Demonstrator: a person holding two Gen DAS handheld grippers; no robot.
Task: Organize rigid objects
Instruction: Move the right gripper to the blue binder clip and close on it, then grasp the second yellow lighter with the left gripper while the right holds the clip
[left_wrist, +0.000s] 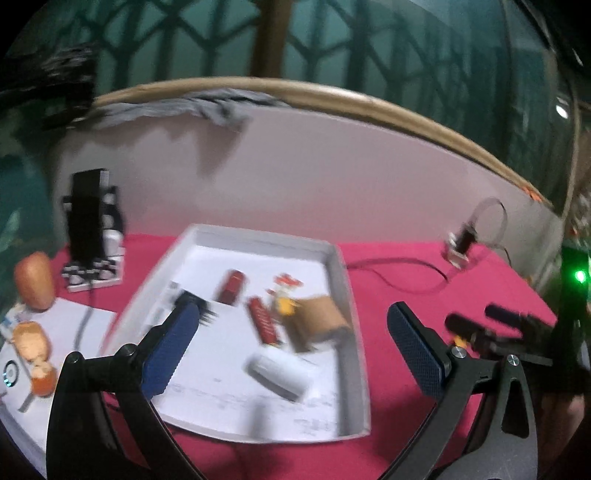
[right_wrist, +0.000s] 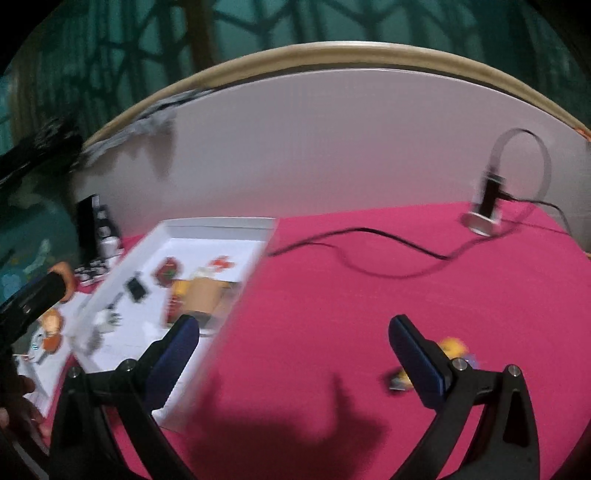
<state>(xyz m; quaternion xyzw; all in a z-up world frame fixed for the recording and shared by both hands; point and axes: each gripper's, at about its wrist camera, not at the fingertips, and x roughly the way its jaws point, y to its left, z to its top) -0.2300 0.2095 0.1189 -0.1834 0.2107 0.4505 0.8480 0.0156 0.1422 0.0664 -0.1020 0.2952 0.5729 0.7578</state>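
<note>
Both grippers' jaws are held wide & empty, left (left_wrist: 288, 347) over tray (left_wrist: 354, 295) w/ sorted bits, right (right_wrist: 291, 354) beside a toy (right_wrist: 452, 349) on bench, probably to be grasped next.

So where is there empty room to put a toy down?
The pink cloth is bare between the white tray and the black cable. The tray's near end is free too. Its far right corner is crowded around the brown box.
</note>
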